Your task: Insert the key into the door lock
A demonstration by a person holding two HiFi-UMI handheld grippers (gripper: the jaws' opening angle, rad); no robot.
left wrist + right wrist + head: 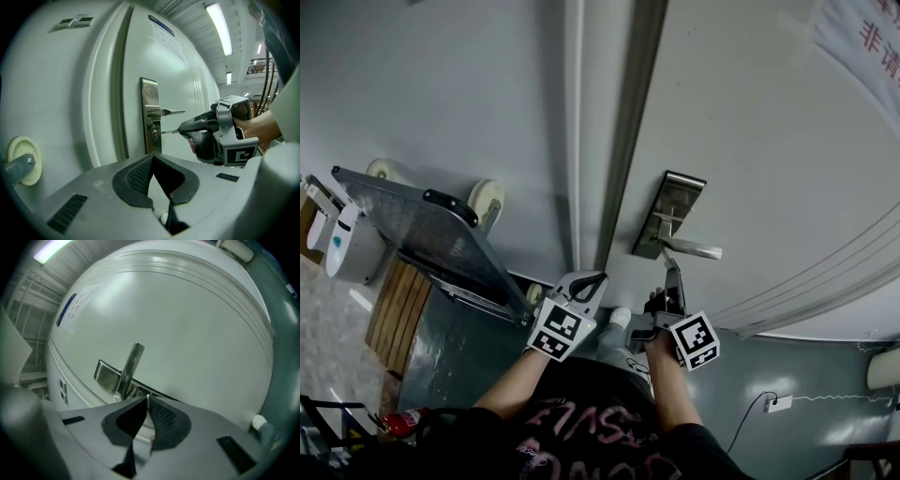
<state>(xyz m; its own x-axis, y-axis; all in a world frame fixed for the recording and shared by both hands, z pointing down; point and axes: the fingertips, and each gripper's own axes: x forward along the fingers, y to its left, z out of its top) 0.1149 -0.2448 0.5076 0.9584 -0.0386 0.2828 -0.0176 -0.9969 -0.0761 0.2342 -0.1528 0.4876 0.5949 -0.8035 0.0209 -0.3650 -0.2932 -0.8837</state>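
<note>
A steel lock plate (671, 208) with a lever handle (692, 249) sits on the pale door (750, 141). My right gripper (672, 275) is shut on a thin metal key (169, 132), which points at the keyhole (154, 134) under the handle. The key's tip is just short of the keyhole. In the right gripper view the key (148, 398) shows edge-on between the pads, with the handle (129, 371) straight ahead. My left gripper (589, 279) hangs left of the lock near the door's edge. Its tips (152, 158) are together with nothing between them.
A metal hand truck (431, 239) with pale wheels (487, 202) leans on the wall left of the door frame (619, 131). A wooden pallet (394, 309) and a red fire extinguisher (403, 422) lie below it. A printed notice (862, 37) hangs on the door.
</note>
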